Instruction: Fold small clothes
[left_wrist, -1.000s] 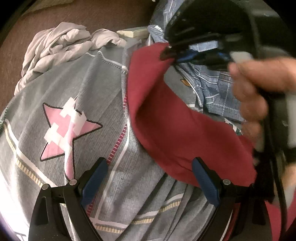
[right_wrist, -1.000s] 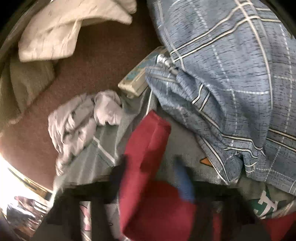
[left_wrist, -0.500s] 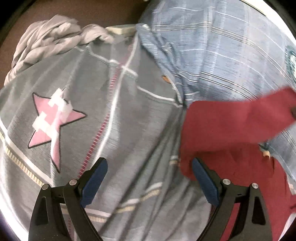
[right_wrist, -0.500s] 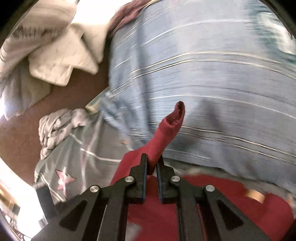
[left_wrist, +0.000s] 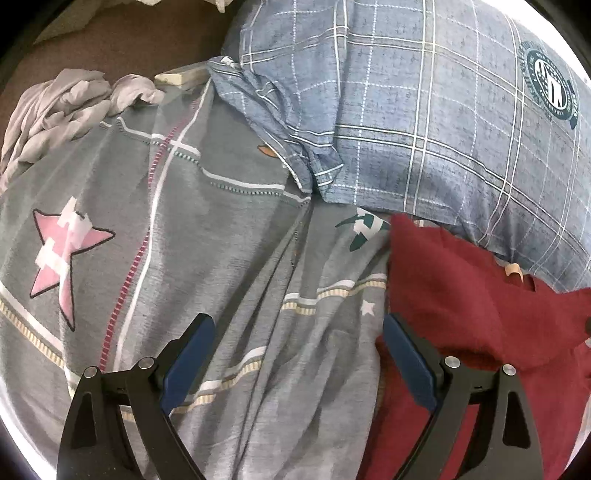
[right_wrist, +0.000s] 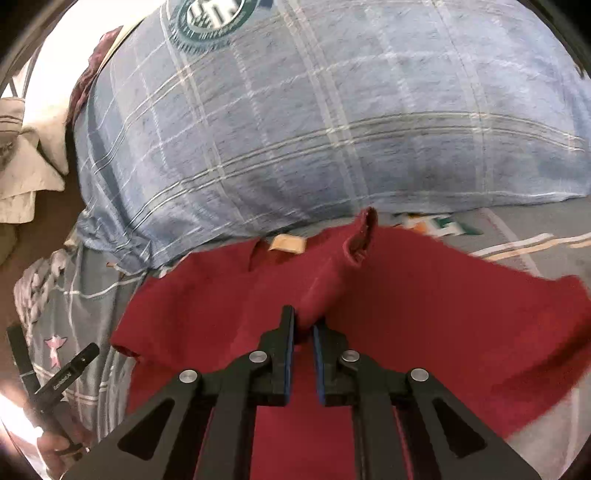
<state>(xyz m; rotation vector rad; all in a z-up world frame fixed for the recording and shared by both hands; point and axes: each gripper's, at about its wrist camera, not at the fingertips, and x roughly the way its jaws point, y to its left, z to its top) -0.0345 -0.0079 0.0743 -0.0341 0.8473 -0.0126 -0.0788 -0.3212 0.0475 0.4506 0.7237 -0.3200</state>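
A dark red small garment (right_wrist: 424, 306) lies spread on the grey patterned bedsheet (left_wrist: 229, 236), just in front of a blue plaid pillow (right_wrist: 314, 122). My right gripper (right_wrist: 303, 326) is shut on a bunched fold of the red garment, and a sleeve end (right_wrist: 364, 230) sticks up beyond the fingers. My left gripper (left_wrist: 295, 354) is open and empty over the bedsheet; the red garment (left_wrist: 480, 306) lies by its right finger. The left gripper also shows at the left edge of the right wrist view (right_wrist: 55, 384).
A crumpled light grey cloth (left_wrist: 62, 107) lies at the far left of the sheet. A small cream box (left_wrist: 181, 75) sits beside the blue plaid pillow (left_wrist: 424, 110). White folded cloths (right_wrist: 22, 173) lie on the brown surface beyond.
My right gripper has carried the red garment from the middle of the sheet to the right, down in front of the pillow. It has left the left wrist view. The left gripper stayed open.
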